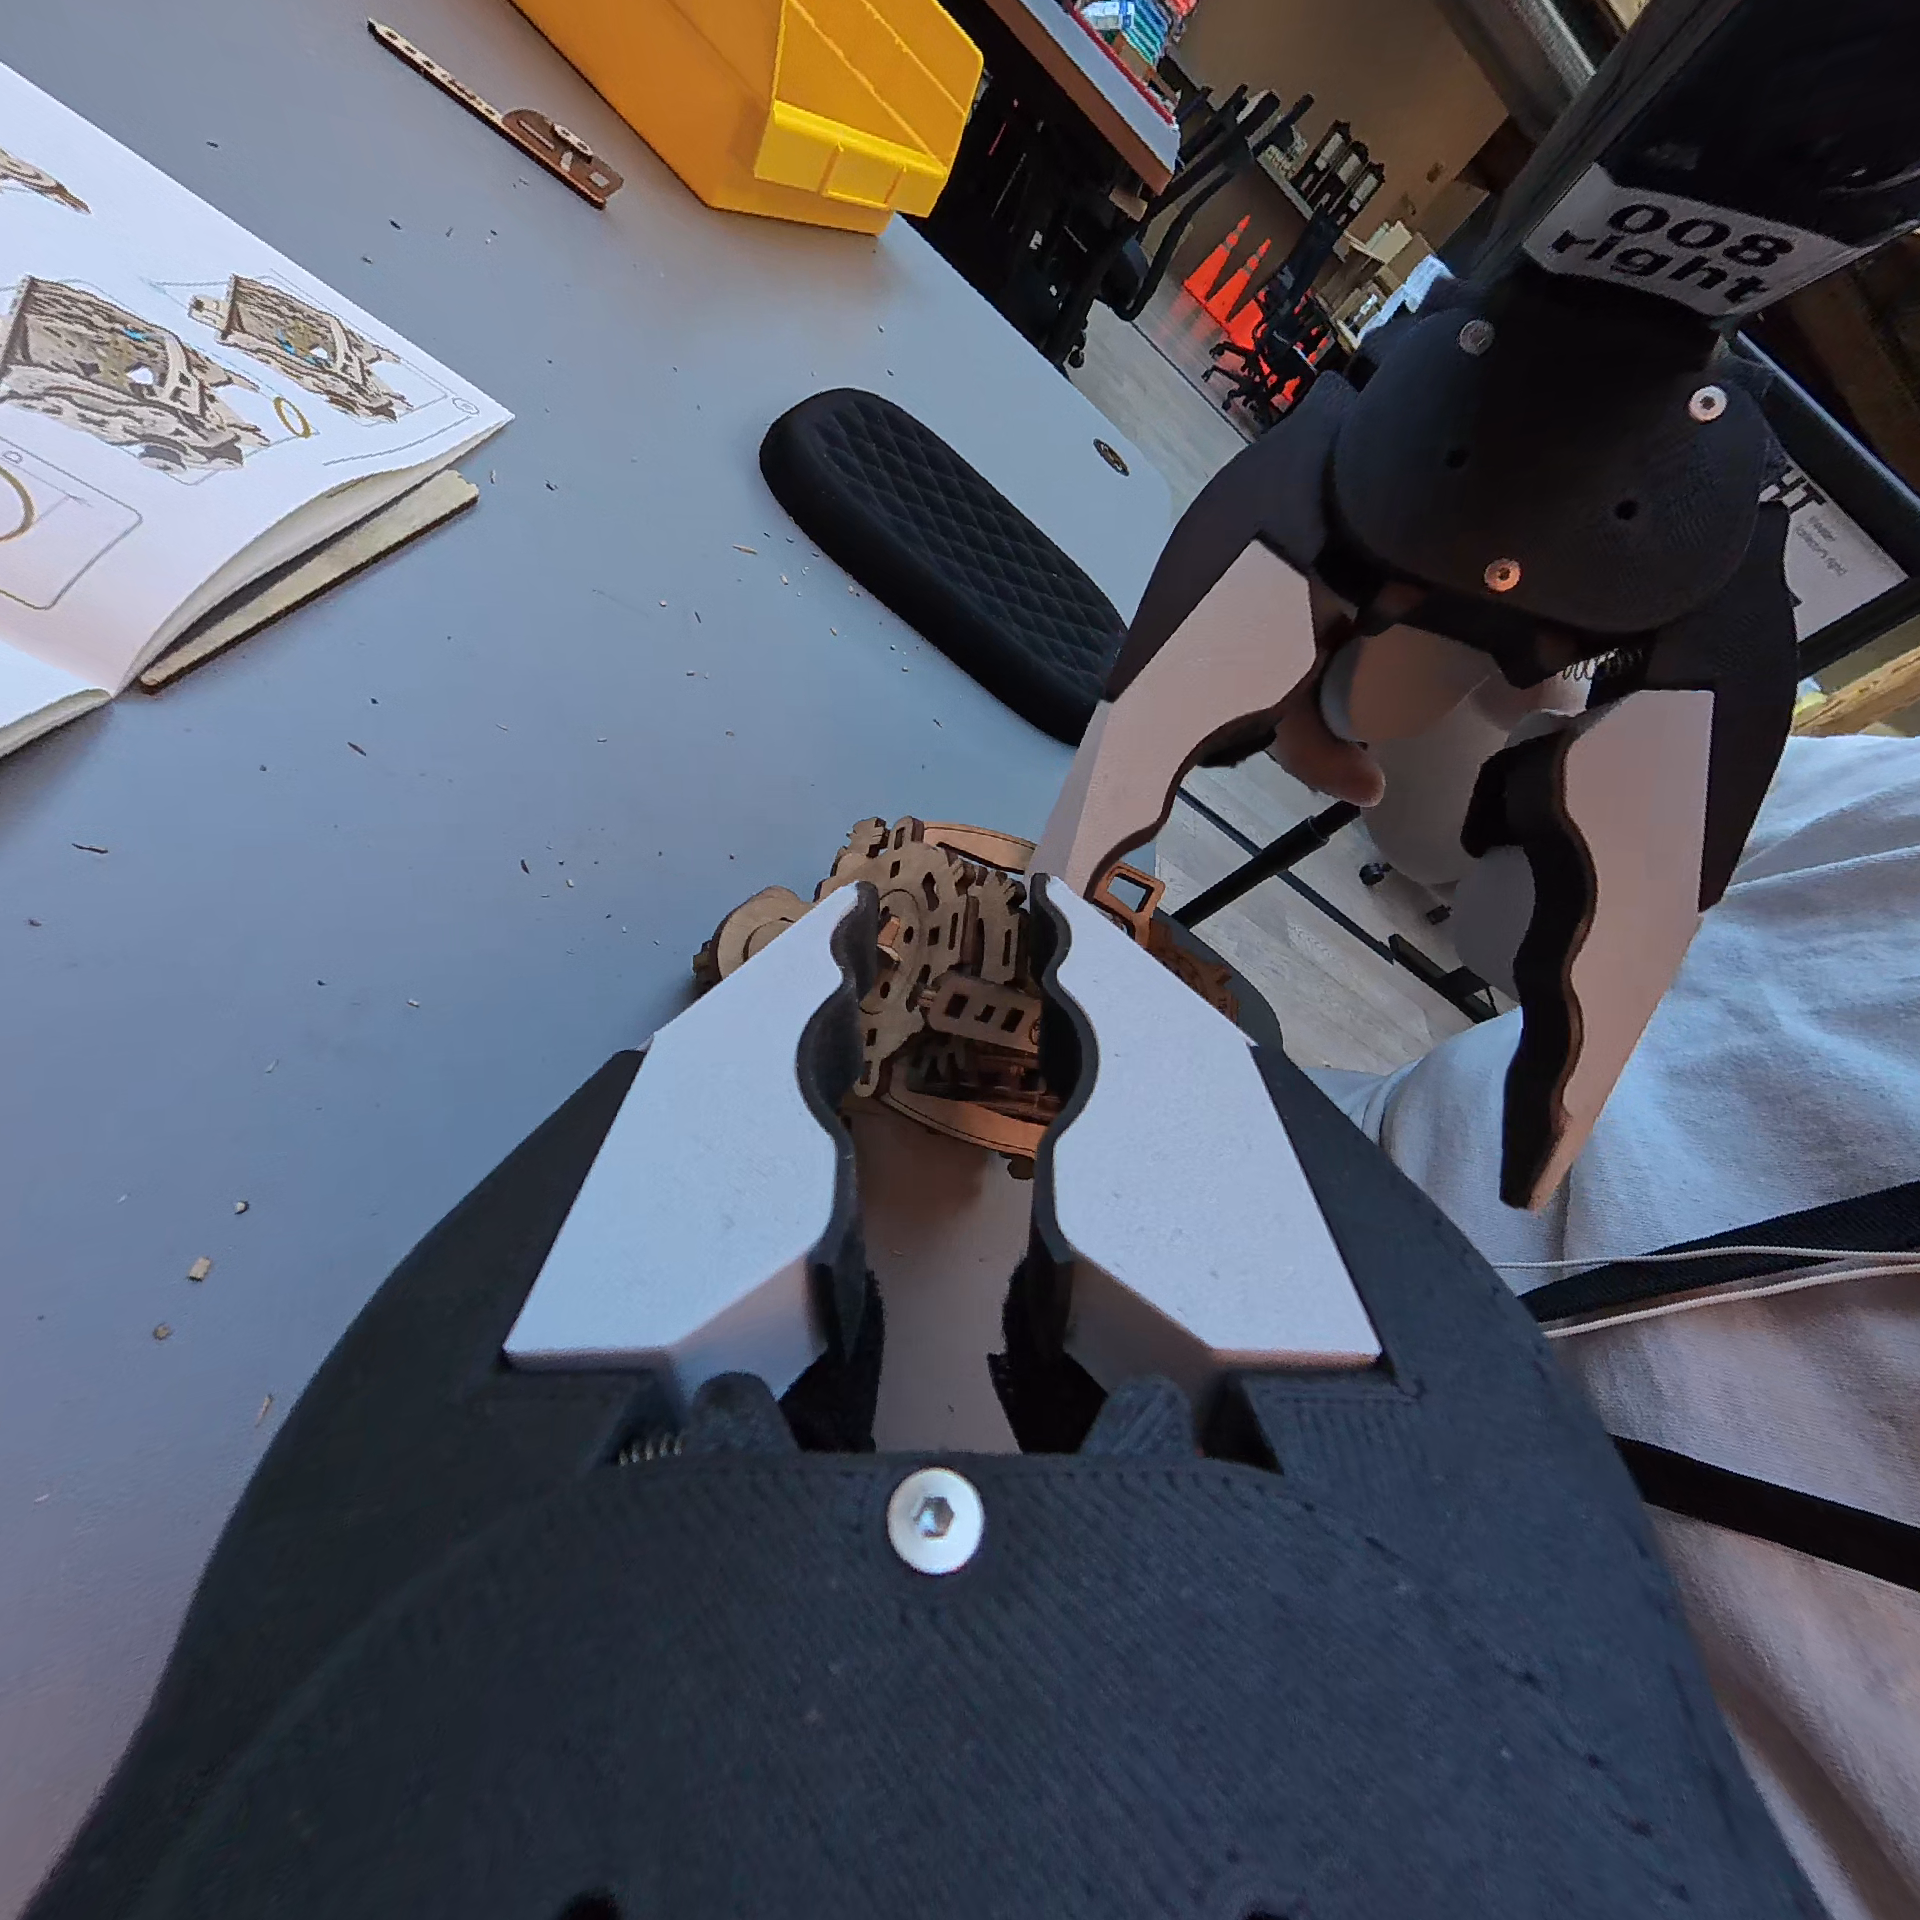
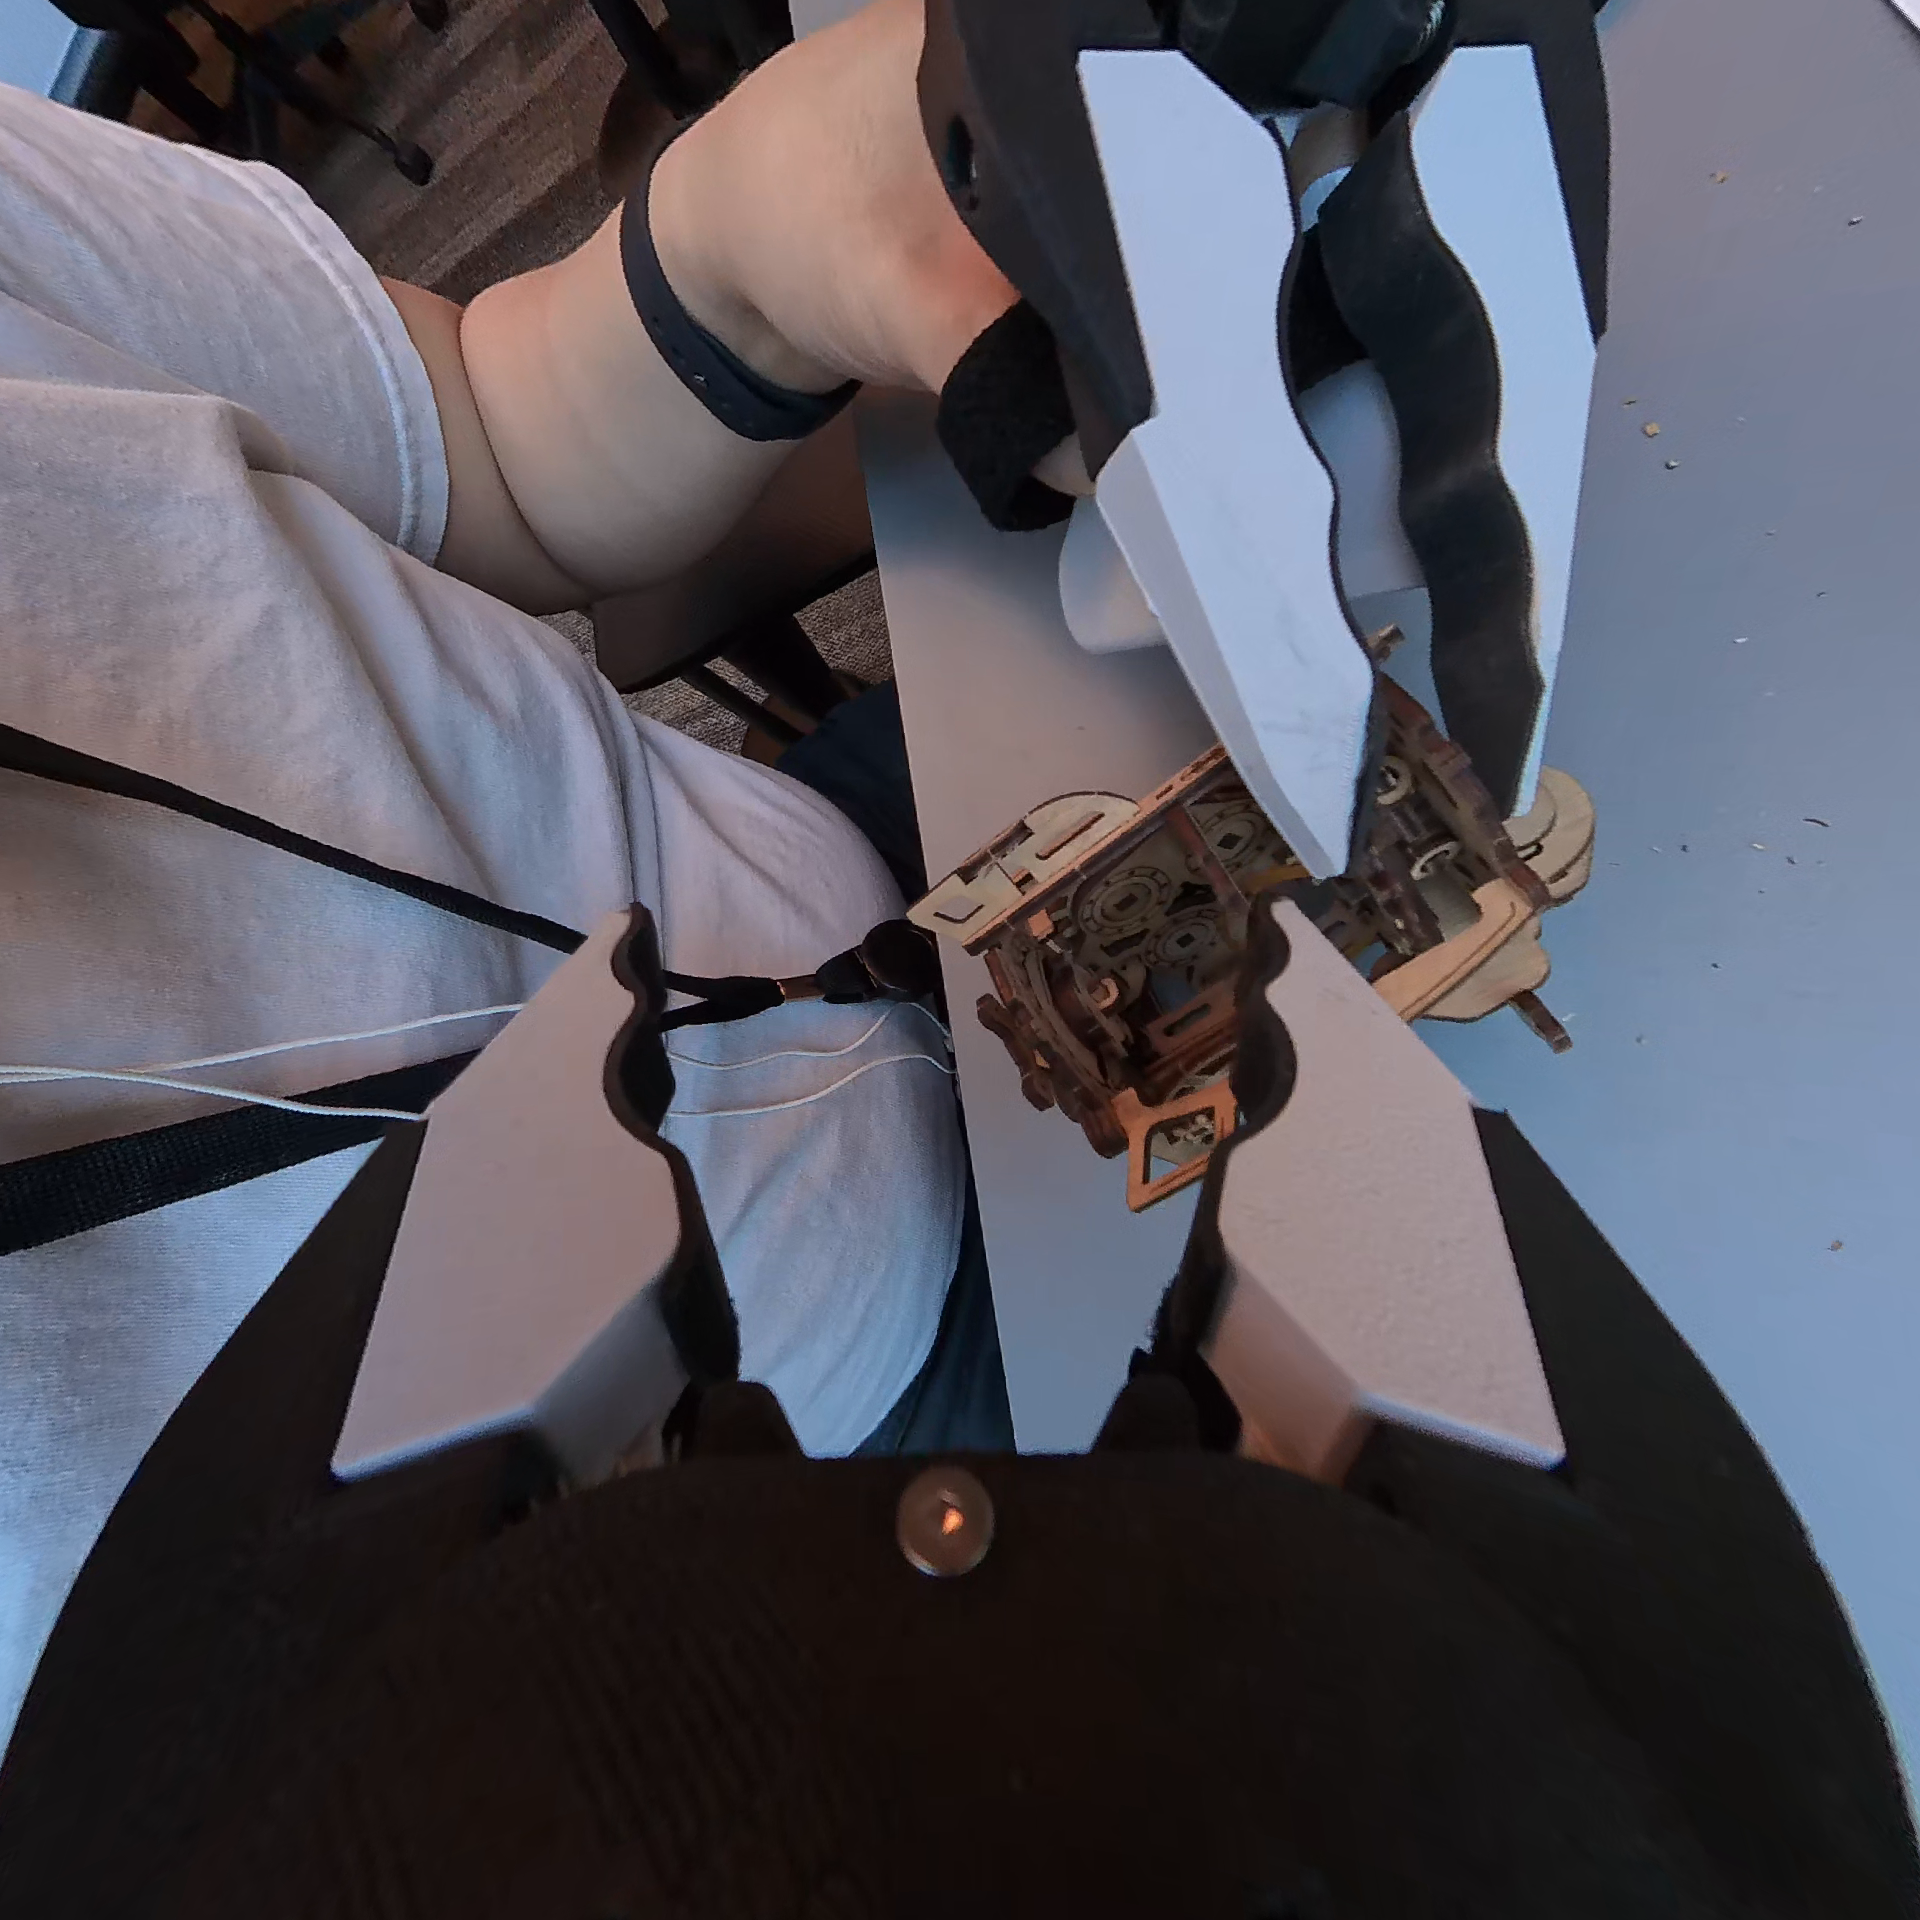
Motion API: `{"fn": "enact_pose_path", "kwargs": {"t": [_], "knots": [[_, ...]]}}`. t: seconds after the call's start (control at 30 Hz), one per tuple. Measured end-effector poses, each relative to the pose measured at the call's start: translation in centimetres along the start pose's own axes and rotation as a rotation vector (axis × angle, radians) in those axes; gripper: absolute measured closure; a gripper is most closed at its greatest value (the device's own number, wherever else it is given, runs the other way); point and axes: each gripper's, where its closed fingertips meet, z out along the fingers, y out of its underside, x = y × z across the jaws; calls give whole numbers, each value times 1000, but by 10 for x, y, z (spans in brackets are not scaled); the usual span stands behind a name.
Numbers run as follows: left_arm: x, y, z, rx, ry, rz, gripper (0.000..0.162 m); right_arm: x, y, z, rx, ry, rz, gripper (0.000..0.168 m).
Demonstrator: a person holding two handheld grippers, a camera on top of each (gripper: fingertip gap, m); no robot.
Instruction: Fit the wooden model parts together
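Observation:
A partly built wooden model with gears and laser-cut plates sits at the near edge of the grey table. My left gripper is shut on the model's upper part, one finger on each side. In the right wrist view the model rests on the table edge with the left gripper clamped on its far side. My right gripper is open wide and empty. Its right fingertip is right beside the model's near side. It also shows in the left wrist view, hanging open over the table edge.
An open instruction booklet lies on a thin wooden sheet at the left. A yellow bin, a loose wooden strip and a black padded rest lie farther back. A person's torso in a white shirt is close to the table edge.

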Motion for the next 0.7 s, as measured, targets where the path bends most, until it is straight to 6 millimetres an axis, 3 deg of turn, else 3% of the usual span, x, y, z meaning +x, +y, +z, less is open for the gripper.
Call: {"fn": "enact_pose_path", "kwargs": {"t": [0.33,0.5,0.7], "knots": [[0,0,0,-1,-3,-9,135,3,-10,-18,62,94,37,56],[-1,-1,1,7,-34,-32,135,9,-15,-16,89,130,174,52],[-2,-1,1,23,-69,-49,135,9,-21,-11,141,191,191,40]]}}
